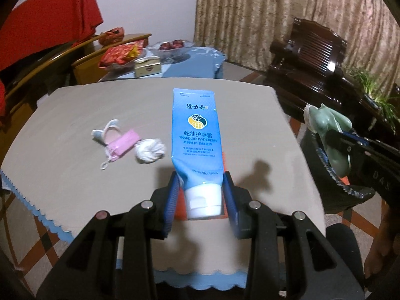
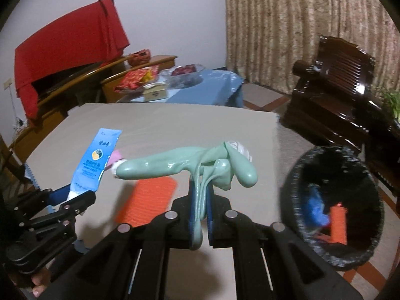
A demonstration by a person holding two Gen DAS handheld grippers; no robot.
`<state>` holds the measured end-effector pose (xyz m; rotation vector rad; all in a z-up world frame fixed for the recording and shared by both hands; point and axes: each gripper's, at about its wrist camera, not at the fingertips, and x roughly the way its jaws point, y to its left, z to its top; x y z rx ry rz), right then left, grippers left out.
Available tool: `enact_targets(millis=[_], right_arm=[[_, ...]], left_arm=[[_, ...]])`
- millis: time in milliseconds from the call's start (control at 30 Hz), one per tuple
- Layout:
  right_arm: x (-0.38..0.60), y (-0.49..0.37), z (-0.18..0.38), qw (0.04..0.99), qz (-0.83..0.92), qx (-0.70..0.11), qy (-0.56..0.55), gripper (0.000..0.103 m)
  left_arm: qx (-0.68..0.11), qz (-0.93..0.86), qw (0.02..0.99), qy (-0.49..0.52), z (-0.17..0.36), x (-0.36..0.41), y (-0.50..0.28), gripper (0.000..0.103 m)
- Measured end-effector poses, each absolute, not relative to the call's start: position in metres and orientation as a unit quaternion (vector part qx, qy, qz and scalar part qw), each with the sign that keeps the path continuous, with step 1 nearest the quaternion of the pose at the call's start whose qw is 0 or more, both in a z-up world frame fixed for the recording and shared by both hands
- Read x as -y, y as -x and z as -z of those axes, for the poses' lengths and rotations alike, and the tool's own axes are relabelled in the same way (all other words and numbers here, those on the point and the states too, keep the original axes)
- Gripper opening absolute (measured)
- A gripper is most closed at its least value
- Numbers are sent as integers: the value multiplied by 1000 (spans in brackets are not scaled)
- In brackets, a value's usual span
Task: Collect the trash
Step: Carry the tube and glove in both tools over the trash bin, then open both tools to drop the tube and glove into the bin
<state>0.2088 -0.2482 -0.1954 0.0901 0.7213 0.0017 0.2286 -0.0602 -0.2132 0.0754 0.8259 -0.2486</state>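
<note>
We face a white wall [image 2: 175, 12] at the far side, with a beige patterned curtain [image 2: 300, 25] to its right. A dark wooden armchair [image 2: 332, 87] stands far right on the tiled floor [image 2: 260, 92]. Far left we see a red cloth [image 2: 67, 42] draped over wooden furniture, beside a low table under a blue cloth [image 2: 212, 82]

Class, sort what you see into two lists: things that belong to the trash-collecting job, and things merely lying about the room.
Part of the job:
hand cream tube in the left gripper
green glove in the right gripper
bin
tissue ball
pink pouch
orange pad

Lying about:
red cloth
glass bowl
dark chair
</note>
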Motion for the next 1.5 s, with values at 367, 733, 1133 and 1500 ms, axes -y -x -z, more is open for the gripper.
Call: enact_targets(millis=[367,733,1133,1500], right_arm=[[322,-187,194,938,49,-339,-52,8],[408,-176,202,933,102,-337,-77,8],[495,-176,234,918,144,-357,-91,8],[546,-181,263,902,163,-381,-120,33]], left_arm=[[-398,155,903,-50,205,137,-220,34],[-395,207,893,-64,203,234,-222,34],[-425,245,868,-77,241,336,-234,34],[-440,272,850,-99,273,391,-245,66]])
